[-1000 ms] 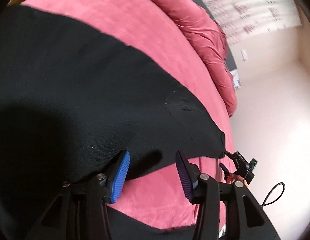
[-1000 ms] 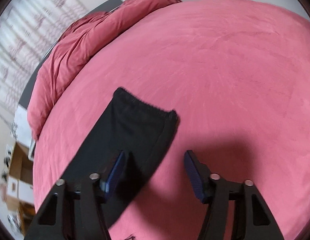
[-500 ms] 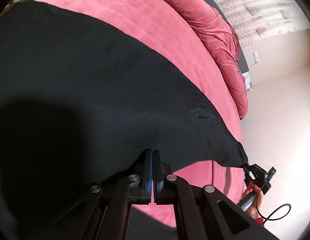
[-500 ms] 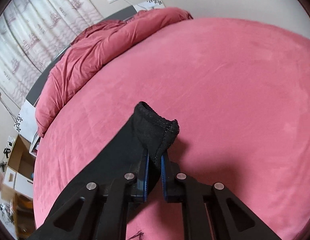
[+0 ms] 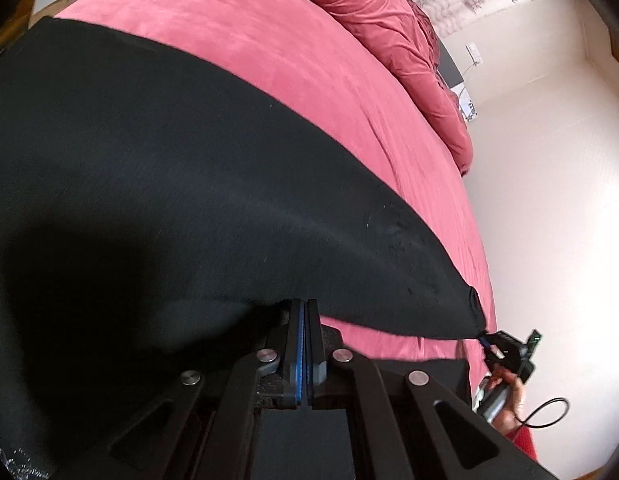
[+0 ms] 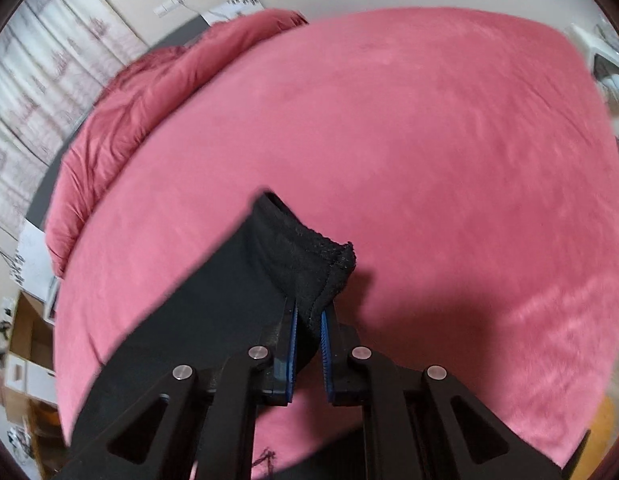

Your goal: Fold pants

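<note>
Pants point(image 5: 189, 184) hang taut over the bed point(image 6: 429, 140), both down-tilted claws, left point(image 5: 304, 316) and right point(image 6: 309, 312), clamped on them.

- Left gripper point(image 5: 304, 312): blue pads pressed together, clamped on the black pants point(image 5: 157, 184) edge.
- Right gripper point(image 6: 309, 312): angled downward, pinching the bunched cuff.

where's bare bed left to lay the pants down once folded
Bare pink bedspread runs from the pants' cuff to the far edge and bunched duvet. The near edge is crowded: black pants and both claws.
</note>
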